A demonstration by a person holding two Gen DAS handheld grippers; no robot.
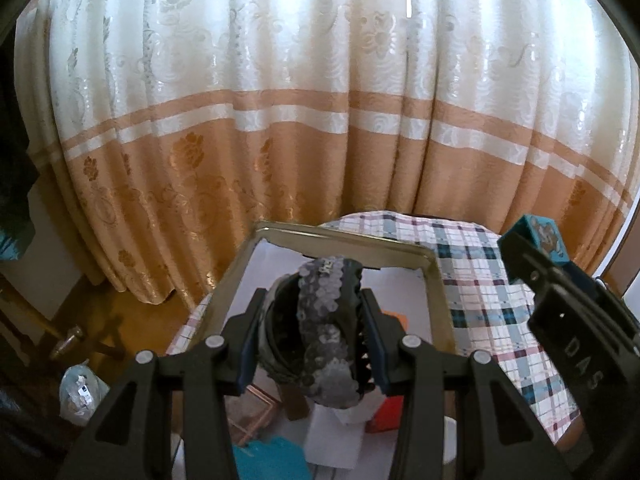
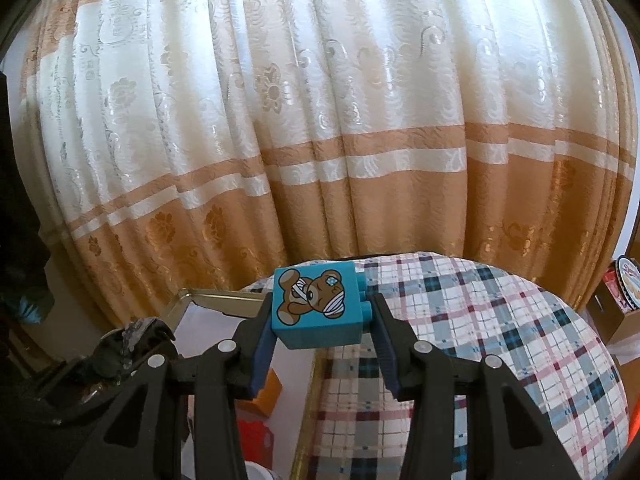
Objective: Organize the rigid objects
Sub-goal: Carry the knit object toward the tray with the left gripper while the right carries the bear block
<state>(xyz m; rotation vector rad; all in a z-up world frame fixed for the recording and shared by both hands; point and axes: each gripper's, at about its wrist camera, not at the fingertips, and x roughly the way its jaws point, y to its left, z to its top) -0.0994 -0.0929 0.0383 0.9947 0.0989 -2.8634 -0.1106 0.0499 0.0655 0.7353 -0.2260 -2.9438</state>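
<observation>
My left gripper (image 1: 314, 320) is shut on a dark hair claw clip (image 1: 320, 320) covered in grey sequins, held above a metal-rimmed tray (image 1: 436, 296). My right gripper (image 2: 320, 320) is shut on a teal toy block (image 2: 316, 308) with a bandaged teddy bear picture, held above the tray's right edge. The right gripper and its block (image 1: 540, 236) also show at the right of the left wrist view. The clip (image 2: 132, 340) shows at the left of the right wrist view.
The tray holds an orange box (image 2: 268, 392), a red piece (image 2: 252, 432), a teal item (image 1: 272, 460) and white paper (image 1: 336, 440). A plaid cloth (image 2: 500, 352) covers the table right of the tray. A cream and orange curtain (image 1: 320, 120) hangs behind.
</observation>
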